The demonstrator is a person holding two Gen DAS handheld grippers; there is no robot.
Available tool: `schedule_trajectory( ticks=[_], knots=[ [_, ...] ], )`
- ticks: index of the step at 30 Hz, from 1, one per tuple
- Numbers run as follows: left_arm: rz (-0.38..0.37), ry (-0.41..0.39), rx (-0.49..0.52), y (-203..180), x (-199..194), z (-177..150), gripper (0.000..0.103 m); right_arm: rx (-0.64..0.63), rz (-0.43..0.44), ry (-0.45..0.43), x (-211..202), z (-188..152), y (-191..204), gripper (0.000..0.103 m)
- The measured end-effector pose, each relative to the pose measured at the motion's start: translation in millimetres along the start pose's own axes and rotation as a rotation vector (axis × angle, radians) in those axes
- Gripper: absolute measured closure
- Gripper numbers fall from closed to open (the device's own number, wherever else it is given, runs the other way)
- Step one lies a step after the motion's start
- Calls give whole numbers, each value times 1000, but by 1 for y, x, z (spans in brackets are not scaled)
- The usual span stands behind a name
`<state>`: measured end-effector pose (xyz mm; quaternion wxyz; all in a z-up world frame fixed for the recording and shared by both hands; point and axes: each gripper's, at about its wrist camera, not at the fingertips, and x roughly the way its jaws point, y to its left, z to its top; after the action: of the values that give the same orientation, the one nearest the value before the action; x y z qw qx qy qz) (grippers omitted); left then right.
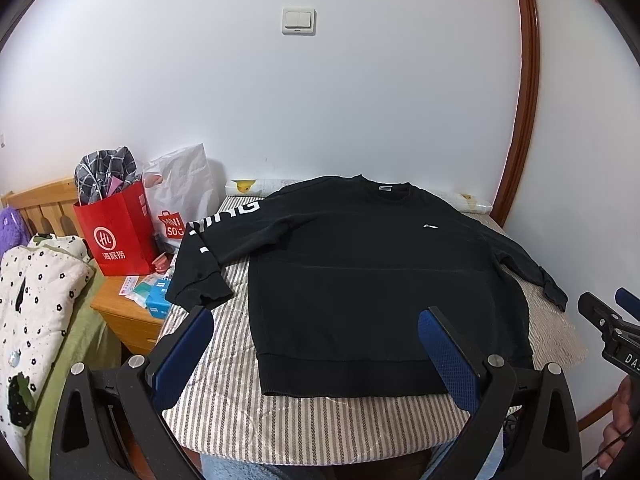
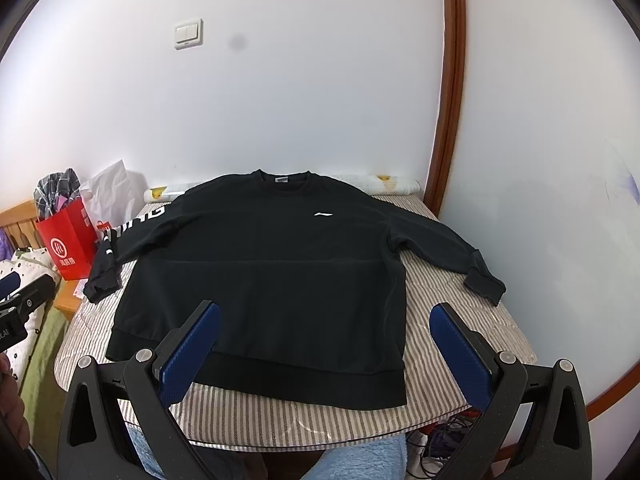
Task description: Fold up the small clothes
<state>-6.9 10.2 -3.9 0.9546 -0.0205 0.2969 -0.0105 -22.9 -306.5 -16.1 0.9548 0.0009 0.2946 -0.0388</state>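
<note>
A black long-sleeved sweatshirt (image 1: 360, 280) (image 2: 272, 280) lies flat and face up on a striped table cover (image 1: 320, 420) (image 2: 304, 420), collar at the far side and hem toward me. Its left sleeve with white lettering (image 1: 224, 216) hangs off the left edge; its right sleeve (image 2: 448, 248) stretches toward the right edge. My left gripper (image 1: 316, 316) hovers open above the hem, holding nothing. My right gripper (image 2: 326, 312) is also open and empty over the hem's right part. The right gripper's body (image 1: 612, 320) shows at the left wrist view's right edge.
A red paper bag (image 1: 120, 232) stuffed with checked cloth and a white shopping bag (image 1: 180, 200) stand on a wooden nightstand (image 1: 128, 316) left of the table. A bed with a flowered quilt (image 1: 36, 300) is further left. A wall with a switch (image 1: 299, 21) stands behind, a wooden door frame (image 2: 452, 120) at right.
</note>
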Motion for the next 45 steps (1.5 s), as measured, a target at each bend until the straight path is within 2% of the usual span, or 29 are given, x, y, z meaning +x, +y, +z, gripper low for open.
schedule_trajectory(
  ticks=[5,10,14,16,19,22,27,29,33,40,42,44,45],
  knots=[
    [11,-19,5,1,9,2,0,-5,1,-3,5,-2,4,0],
    [8,2,-15,11,35,1,0,-12,7,-9,22,-5,10,0],
    [39,53,-12,23,71,-9,0,-43,21,26,54,-12,18,0],
    [60,107,6,33,97,-20,0,-63,15,47,70,-16,21,0],
    [60,182,-28,60,134,-38,0,-50,2,75,100,-25,23,0],
    [73,240,-97,97,167,-51,5,-30,42,133,131,-34,23,0],
    [104,266,-164,138,203,-46,8,-50,55,215,179,-44,37,4],
    [121,284,-158,143,219,-41,10,-56,73,236,194,-44,42,8],
    [140,310,-123,143,253,-31,11,-58,98,273,217,-43,52,10],
    [286,323,-39,136,296,-20,11,-100,85,333,243,-46,63,10],
    [303,318,-33,136,300,-19,14,-100,78,338,245,-47,59,10],
    [311,310,-52,139,303,-16,30,-91,73,343,249,-45,54,10],
    [324,306,-60,141,303,-15,35,-85,71,345,252,-44,51,10]
  ],
)
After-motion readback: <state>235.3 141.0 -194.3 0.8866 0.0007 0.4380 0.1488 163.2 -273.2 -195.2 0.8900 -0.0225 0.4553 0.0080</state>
